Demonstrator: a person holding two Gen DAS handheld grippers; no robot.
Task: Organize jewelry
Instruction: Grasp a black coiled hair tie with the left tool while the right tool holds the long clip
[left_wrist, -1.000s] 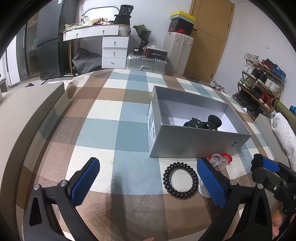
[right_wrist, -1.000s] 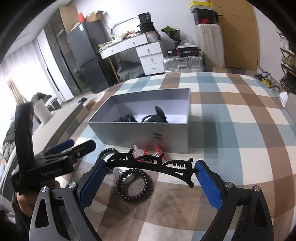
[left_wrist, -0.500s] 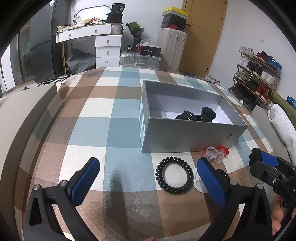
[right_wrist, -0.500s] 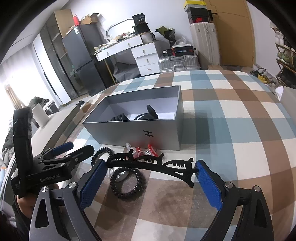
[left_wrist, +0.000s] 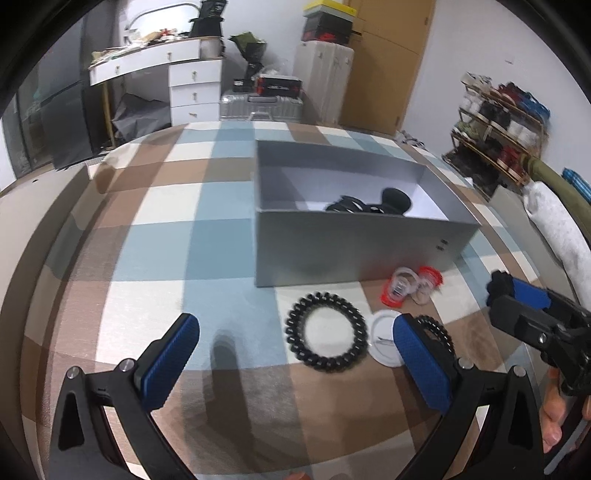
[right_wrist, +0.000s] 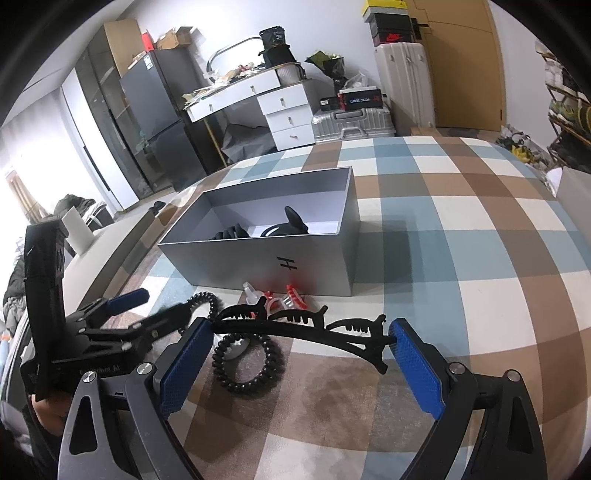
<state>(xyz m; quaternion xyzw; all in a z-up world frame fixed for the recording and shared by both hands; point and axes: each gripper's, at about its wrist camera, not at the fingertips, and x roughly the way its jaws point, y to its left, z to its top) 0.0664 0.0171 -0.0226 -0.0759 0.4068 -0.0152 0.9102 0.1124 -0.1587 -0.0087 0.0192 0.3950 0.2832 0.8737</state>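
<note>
Your right claw (right_wrist: 299, 347) holds the black toothed hair clip (right_wrist: 306, 326) end to end — carry it level over the grey box (right_wrist: 258, 258) before releasing. Your left claw (left_wrist: 295, 354) is wide and empty, near the black coil hair tie (left_wrist: 327, 332) on the checked cloth.

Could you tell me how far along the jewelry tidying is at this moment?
Done: two black hair claws already lie in the open grey box. In hand: the right gripper holds a long black toothed hair clip above the table. Left: two black spiral hair ties, a red and clear small clip and a white round disc remain on the checked cloth; the left gripper is open.
</note>
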